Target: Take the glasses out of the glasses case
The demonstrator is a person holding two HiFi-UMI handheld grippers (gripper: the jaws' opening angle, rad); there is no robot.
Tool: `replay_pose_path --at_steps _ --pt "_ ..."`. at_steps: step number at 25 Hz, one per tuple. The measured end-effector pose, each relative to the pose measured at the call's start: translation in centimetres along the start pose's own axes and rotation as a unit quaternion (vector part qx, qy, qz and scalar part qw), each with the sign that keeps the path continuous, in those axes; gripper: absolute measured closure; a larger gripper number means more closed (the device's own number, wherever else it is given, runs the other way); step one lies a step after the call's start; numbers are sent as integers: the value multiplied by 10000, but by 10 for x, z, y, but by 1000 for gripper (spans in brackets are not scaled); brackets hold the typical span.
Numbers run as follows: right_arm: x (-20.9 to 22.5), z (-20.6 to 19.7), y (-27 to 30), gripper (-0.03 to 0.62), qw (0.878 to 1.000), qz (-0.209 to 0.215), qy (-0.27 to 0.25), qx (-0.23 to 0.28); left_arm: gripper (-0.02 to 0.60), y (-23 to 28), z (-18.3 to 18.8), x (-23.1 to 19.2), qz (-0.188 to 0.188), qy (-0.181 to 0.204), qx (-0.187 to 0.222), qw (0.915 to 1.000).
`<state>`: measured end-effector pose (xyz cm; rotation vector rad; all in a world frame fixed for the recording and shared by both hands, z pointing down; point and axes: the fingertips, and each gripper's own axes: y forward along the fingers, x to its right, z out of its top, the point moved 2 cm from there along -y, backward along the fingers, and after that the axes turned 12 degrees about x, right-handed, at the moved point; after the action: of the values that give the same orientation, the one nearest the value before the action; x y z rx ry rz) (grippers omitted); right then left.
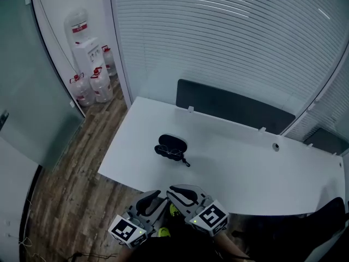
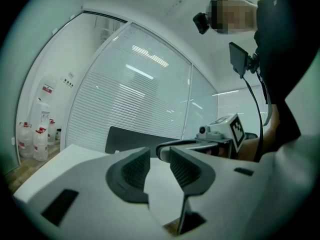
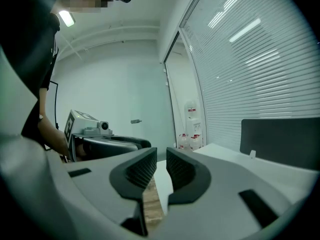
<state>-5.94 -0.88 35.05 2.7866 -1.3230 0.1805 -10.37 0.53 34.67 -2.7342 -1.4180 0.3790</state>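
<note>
A black glasses case point(image 1: 173, 142) lies open on the white table point(image 1: 234, 168), left of its middle. Dark glasses point(image 1: 174, 154) rest at the case's near edge, one temple sticking out to the right; whether they lie in the case or beside it I cannot tell. Both grippers hover off the table's near edge, well short of the case. My left gripper point(image 1: 156, 193) point(image 2: 159, 156) is open, nothing between its ribbed pads. My right gripper point(image 1: 175, 190) point(image 3: 161, 158) stands just to its right, jaws a narrow gap apart and empty. Neither gripper view shows the case.
A black partition screen point(image 1: 232, 105) runs along the table's far edge, with white blinds point(image 1: 218, 31) behind it. A water dispenser point(image 1: 86, 47) and several water bottles point(image 1: 91, 86) stand on the wooden floor at far left. A black chair point(image 1: 324, 222) sits at the lower right.
</note>
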Motion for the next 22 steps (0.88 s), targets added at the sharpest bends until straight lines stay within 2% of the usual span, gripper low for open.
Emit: replay_pose_path --at_steps 5,11,16,22 --pt "25 -2 9 540 9999 80 94 -49 463 24 2 -13 -43 127 -42 9999" --pt "52 -8 21 540 9993 181 303 -132 463 47 -5 -32 145 134 -174 9997" --pt "72 -12 29 540 9985 348 343 -255 460 63 -10 -45 234 50 -228 9995" --pt "95 -22 36 540 9973 535 305 -394 437 82 -15 -61 267 211 -333 9989"
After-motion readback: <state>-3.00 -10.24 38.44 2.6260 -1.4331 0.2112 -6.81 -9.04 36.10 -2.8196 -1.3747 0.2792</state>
